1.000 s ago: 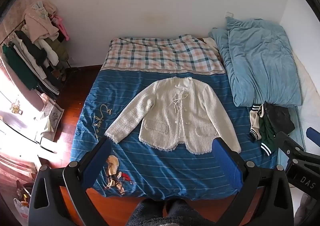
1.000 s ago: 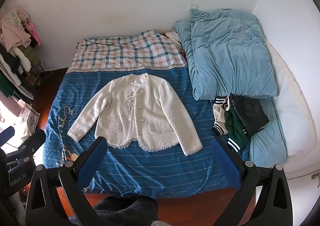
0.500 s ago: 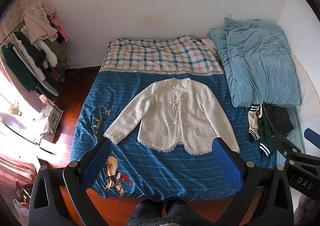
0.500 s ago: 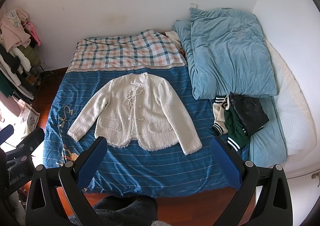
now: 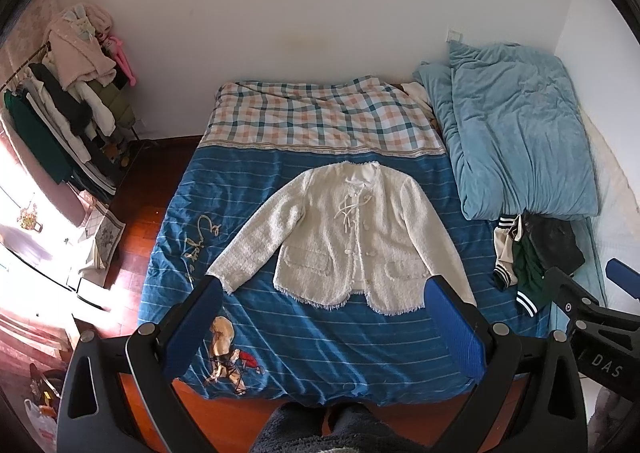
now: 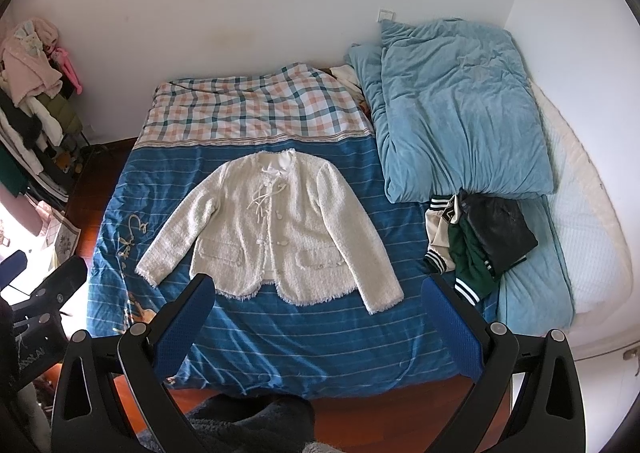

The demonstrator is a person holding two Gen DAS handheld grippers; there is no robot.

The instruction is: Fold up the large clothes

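Both grippers wait above the bed with wide open jaws, holding nothing.

The left gripper (image 5: pixel 322 327) and right gripper (image 6: pixel 320 325) hang over the foot of the bed (image 5: pixel 320 353). The white jacket (image 5: pixel 352 241) lies flat and unfolded on the blue cover, arms spread out. It looks a tiny bit farther away than before. A dark clothes pile (image 6: pixel 476 237) sits beside the light blue quilt (image 6: pixel 456 109).

Jacket (image 5: pixel 352 241) lies mid-bed (image 5: pixel 304 337); quilt (image 5: pixel 516 141) along the right edge, clothes pile (image 5: pixel 536 257) at the quilt's near end.
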